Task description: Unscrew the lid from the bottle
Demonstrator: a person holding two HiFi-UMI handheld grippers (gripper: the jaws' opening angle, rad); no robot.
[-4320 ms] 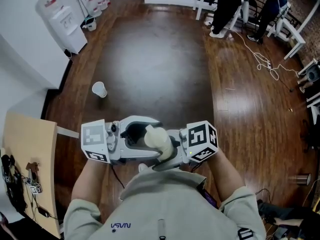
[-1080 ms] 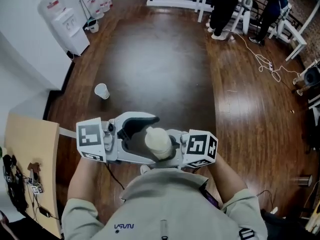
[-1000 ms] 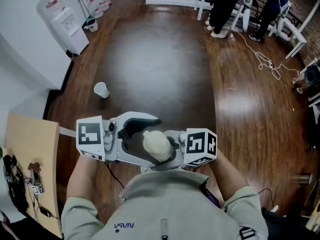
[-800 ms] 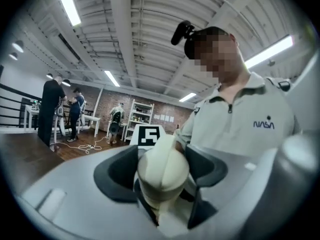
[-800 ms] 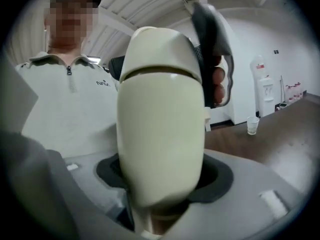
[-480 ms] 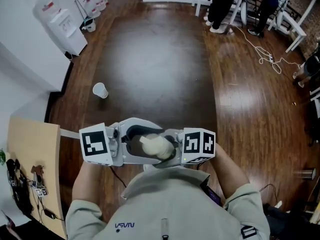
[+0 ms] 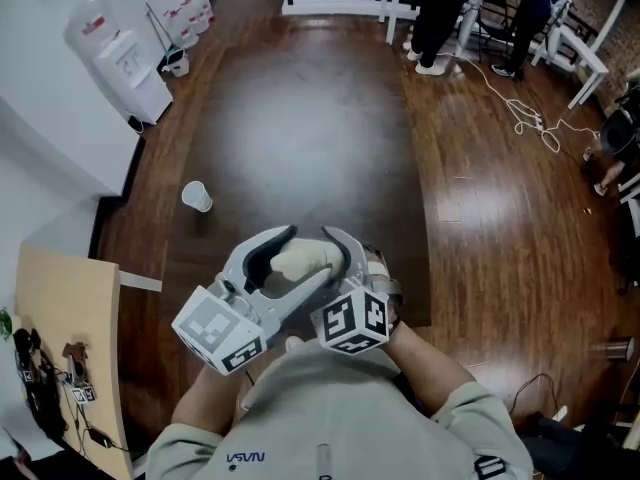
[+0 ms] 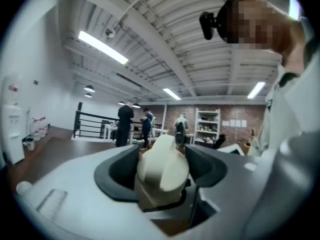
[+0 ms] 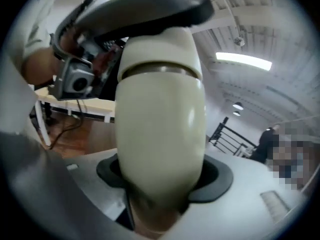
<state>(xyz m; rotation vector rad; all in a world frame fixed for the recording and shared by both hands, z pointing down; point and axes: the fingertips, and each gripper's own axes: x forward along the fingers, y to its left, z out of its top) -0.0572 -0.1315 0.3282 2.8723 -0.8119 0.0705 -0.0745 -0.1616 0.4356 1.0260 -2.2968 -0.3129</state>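
Note:
A cream bottle (image 7: pixel 305 260) is held in the air close to the person's chest, between both grippers. My right gripper (image 7: pixel 328 264) is shut on the bottle's body (image 9: pixel 160 134), which fills the right gripper view. The dark pads of my left gripper (image 7: pixel 296 258) press on either side of the cream lid (image 8: pixel 162 166). In the right gripper view the lid (image 9: pixel 157 46) sits above a thin seam, with a left jaw arching over it. Each gripper's marker cube points toward the person.
Dark wooden floor lies below. A paper cup (image 7: pixel 197 196) stands on it at the left, a water dispenser (image 7: pixel 118 53) by the far left wall. A wooden tabletop (image 7: pixel 60 338) is at the near left. People (image 7: pixel 440 8), white chairs and cables (image 7: pixel 520 108) are at the back right.
The left gripper has swung round: its marker cube dropped lower and toward the middle, and its jaws closed in on the lid. The bottle and the right gripper shifted slightly up and turned.

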